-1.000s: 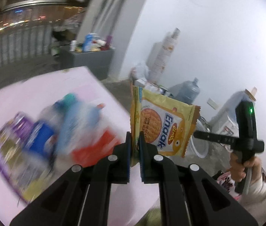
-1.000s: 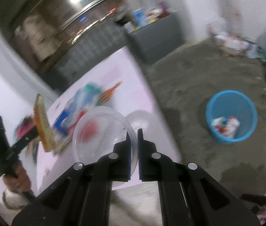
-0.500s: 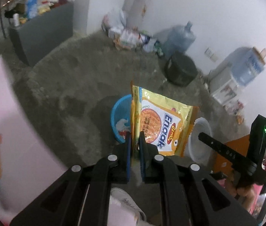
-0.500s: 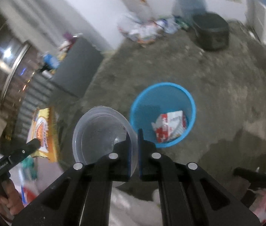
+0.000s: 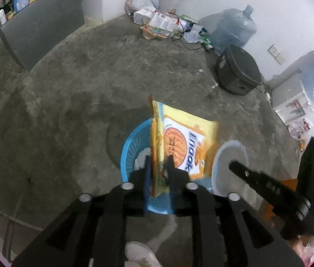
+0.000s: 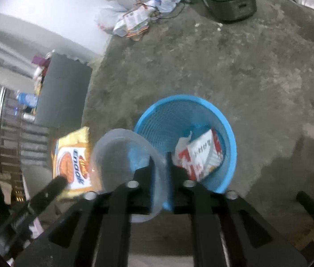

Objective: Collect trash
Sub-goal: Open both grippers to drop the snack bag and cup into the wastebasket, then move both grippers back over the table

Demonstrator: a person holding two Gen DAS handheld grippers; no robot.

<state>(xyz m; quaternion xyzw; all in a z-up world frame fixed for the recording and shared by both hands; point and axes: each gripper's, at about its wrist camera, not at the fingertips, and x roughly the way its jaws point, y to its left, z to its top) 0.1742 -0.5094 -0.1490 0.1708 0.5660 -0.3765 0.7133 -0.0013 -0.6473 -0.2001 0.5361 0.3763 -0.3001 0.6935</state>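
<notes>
Left wrist view showed my left gripper [image 5: 158, 163] clamped on the edge of a yellow snack packet [image 5: 186, 146], which hung over the blue basket [image 5: 127, 153] on the concrete floor [image 5: 79, 93]. My right gripper [image 6: 158, 160] pinched the rim of a clear plastic cup [image 6: 121, 155], poised at the basket's near left edge.

I judged the step to be the drop. To do it well, I thought each piece should sit squarely above the opening before its jaws parted. The packet looked light and flat, so it might flutter sideways; lower was safer. The cup was only partly over the rim and wanted shifting right.

The packet was thin, glossy film, printed with an orange biscuit, creased along its sealed edge. The cup was round, see-through and thin-walled, likely to flex. The basket was a tapering plastic mesh tub, and a red-and-white wrapper [image 6: 199, 155] lay inside it. The floor was rough, mottled grey.
</notes>
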